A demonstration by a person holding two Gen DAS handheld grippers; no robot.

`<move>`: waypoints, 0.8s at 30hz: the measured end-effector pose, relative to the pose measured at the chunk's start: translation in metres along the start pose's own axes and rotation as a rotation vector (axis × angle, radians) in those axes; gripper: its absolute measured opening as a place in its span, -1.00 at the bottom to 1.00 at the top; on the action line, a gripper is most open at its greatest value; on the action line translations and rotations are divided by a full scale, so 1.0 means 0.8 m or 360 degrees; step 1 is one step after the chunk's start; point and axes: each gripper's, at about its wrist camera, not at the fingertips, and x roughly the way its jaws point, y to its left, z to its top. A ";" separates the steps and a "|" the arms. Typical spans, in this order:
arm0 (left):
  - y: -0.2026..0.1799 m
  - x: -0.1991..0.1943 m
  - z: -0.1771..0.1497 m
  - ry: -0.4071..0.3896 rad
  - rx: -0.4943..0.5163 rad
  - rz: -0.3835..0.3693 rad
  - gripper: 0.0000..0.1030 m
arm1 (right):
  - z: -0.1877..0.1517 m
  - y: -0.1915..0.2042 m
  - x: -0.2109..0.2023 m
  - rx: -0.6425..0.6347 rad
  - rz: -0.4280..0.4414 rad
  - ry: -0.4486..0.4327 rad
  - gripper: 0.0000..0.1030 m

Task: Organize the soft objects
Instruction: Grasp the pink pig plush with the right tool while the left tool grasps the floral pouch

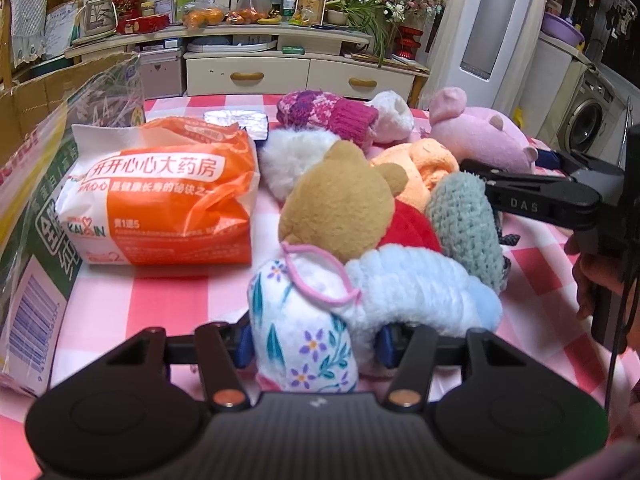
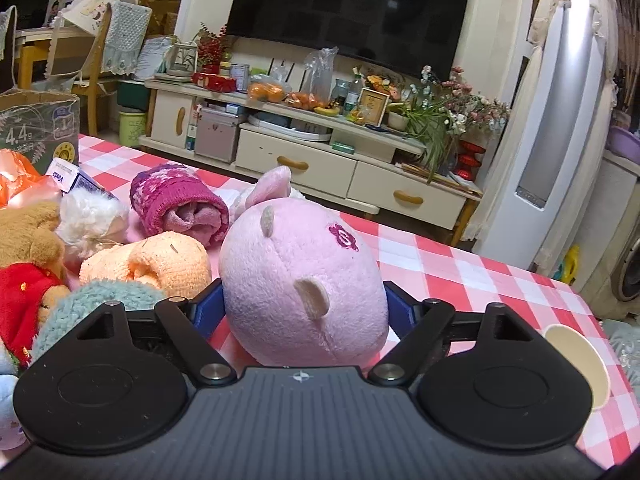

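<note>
A pile of soft things lies on the pink checked tablecloth. My left gripper has its jaws around a white floral pouch tied with a pink band, its blue pads touching both sides. Behind it lie a light blue fluffy piece, a brown bear in red, a grey-green knit piece and an orange plush. My right gripper is closed on a pink plush pig, which also shows in the left wrist view. A magenta knit roll lies beyond.
An orange and white pharmacy bag lies left of the pile. A cardboard box with a clear plastic bag stands at the table's left edge. A small blue-white carton lies behind the toys. A TV cabinet stands beyond the table.
</note>
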 end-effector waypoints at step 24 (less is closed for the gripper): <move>0.008 -0.058 0.024 -0.0166 -0.0048 -0.0178 0.05 | -0.004 0.005 -0.073 0.0212 -0.0167 -0.0050 0.95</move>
